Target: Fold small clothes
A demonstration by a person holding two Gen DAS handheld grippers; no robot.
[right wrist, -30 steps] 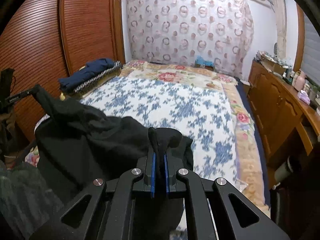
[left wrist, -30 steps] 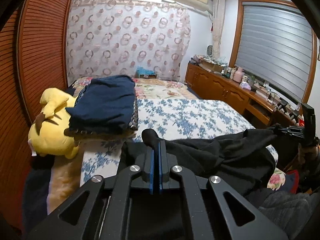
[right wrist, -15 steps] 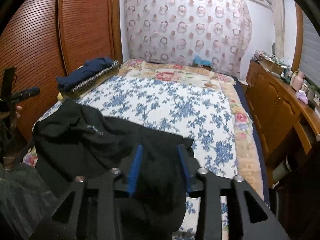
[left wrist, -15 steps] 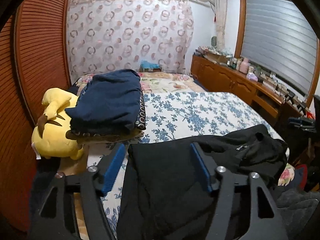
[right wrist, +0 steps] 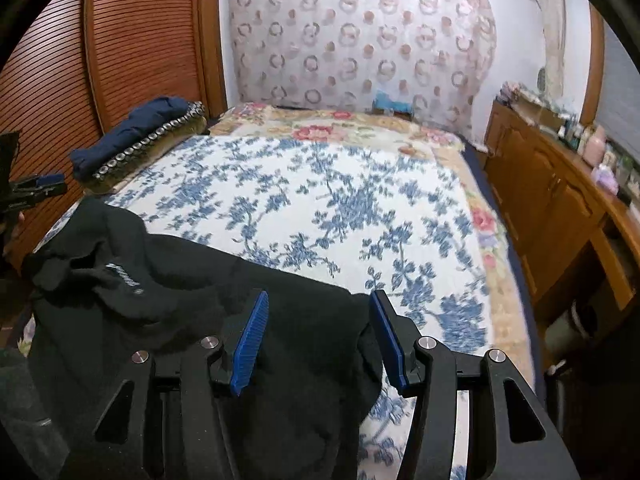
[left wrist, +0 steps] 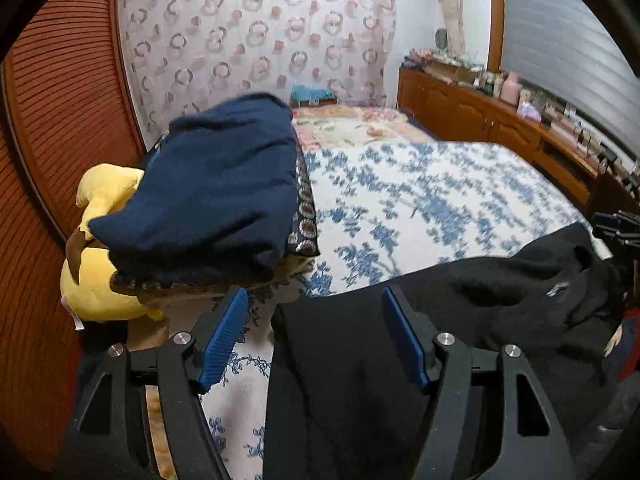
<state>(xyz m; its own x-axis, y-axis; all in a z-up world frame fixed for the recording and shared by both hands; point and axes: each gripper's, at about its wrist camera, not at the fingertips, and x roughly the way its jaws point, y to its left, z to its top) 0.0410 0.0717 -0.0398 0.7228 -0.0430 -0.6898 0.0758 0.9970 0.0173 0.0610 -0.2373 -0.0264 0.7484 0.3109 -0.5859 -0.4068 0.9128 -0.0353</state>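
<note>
A black garment [left wrist: 460, 312] lies crumpled across the near edge of the bed, with small white lettering showing; it also shows in the right wrist view [right wrist: 192, 304]. My left gripper [left wrist: 316, 332] is open and empty, its jaws standing wide over the garment's left end. My right gripper [right wrist: 318, 332] is open and empty over the garment's right end. The far gripper shows small at the edge of each view.
The bed [right wrist: 340, 200] has a blue floral sheet. A folded navy garment [left wrist: 216, 188] rests on a stack on the left side of the bed, beside a yellow plush toy [left wrist: 96, 276]. A wooden wardrobe [right wrist: 132, 40] stands left, a wooden cabinet [right wrist: 552, 184] right.
Both grippers were shut on the black garment and held it up. They have opened and let it go, and it now lies on the near edge of the bed.
</note>
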